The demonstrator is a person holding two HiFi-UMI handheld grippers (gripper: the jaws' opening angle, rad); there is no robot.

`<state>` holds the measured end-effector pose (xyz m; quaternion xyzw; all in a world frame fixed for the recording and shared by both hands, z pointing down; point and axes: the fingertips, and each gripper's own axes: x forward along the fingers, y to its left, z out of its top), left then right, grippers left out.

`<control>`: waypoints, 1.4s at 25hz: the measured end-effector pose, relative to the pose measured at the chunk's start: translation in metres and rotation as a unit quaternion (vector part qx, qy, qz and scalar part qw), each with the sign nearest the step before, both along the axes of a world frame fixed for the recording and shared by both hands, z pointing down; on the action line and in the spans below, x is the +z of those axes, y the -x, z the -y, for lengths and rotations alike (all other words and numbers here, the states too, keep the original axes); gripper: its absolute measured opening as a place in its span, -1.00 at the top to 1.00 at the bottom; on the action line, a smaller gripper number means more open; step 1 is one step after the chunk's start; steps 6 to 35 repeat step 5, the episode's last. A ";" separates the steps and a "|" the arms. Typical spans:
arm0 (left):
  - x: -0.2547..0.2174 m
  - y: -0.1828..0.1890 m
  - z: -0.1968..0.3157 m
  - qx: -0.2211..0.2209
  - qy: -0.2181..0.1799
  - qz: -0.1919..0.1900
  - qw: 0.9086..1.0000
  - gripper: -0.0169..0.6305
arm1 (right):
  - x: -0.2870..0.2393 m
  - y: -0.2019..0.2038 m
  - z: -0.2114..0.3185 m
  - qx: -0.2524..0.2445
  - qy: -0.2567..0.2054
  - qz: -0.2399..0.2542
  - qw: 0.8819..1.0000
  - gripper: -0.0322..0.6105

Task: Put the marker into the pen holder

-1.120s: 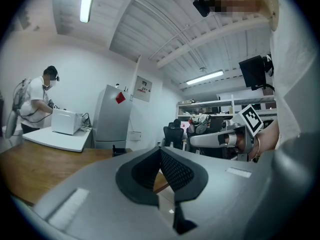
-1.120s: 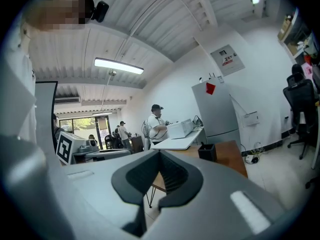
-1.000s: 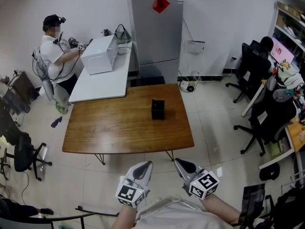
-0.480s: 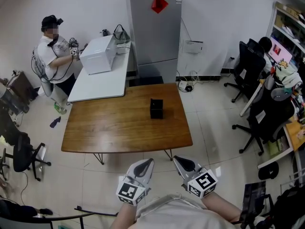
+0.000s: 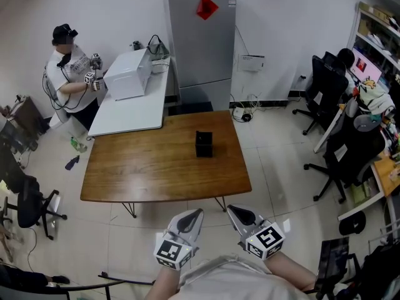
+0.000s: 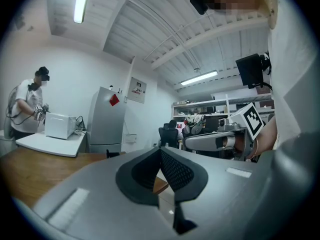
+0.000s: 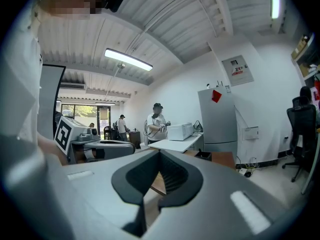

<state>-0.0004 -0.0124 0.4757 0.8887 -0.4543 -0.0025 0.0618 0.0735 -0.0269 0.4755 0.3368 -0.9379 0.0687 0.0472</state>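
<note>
You have not begun: your left gripper (image 5: 194, 216) and right gripper (image 5: 234, 212) are both pressed together and empty, short of the table (image 5: 144, 167). The pen holder (image 5: 204, 144) stands alone there, and no marker shows in any view.

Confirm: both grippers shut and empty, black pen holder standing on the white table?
Not quite. The head view shows the black pen holder standing on the brown wooden table, not the white table behind it. The left gripper and right gripper are both shut and empty, as you said.
</note>
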 end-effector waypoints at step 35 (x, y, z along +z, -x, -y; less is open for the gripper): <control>0.001 -0.001 0.004 0.001 0.003 0.005 1.000 0.90 | 0.003 -0.001 0.002 0.003 0.005 -0.002 1.000 0.90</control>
